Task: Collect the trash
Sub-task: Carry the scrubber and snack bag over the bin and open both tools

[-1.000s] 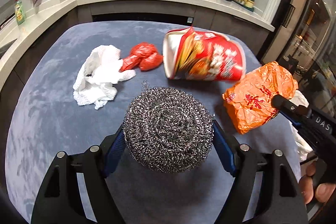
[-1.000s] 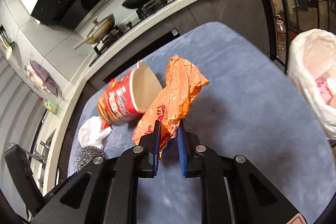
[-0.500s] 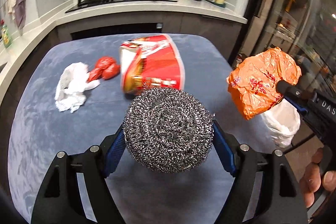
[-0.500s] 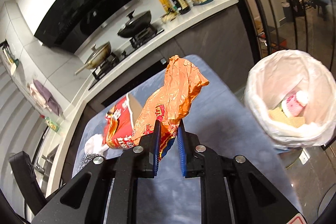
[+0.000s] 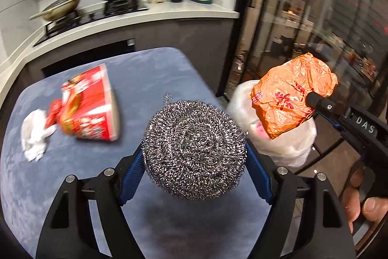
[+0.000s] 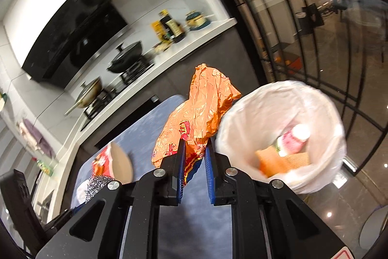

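While left gripper [image 5: 194, 154] clamps steel scourer [image 5: 194, 149], right gripper [image 6: 195, 157] pinches orange wrapper [image 6: 198, 113]

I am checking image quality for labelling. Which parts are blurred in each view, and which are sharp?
Left wrist view: the steel wool in the left gripper is sharp; the red cup is smeared.
Right wrist view: the orange wrapper is sharp; the bin and its contents are blurred.

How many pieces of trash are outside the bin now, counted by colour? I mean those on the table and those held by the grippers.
Orange: 1, crumpled wrapper in right gripper
Silver: 1, steel wool ball in left gripper
Red: 2, noodle cup and small red wrapper
White: 1, tissue
Total: 5
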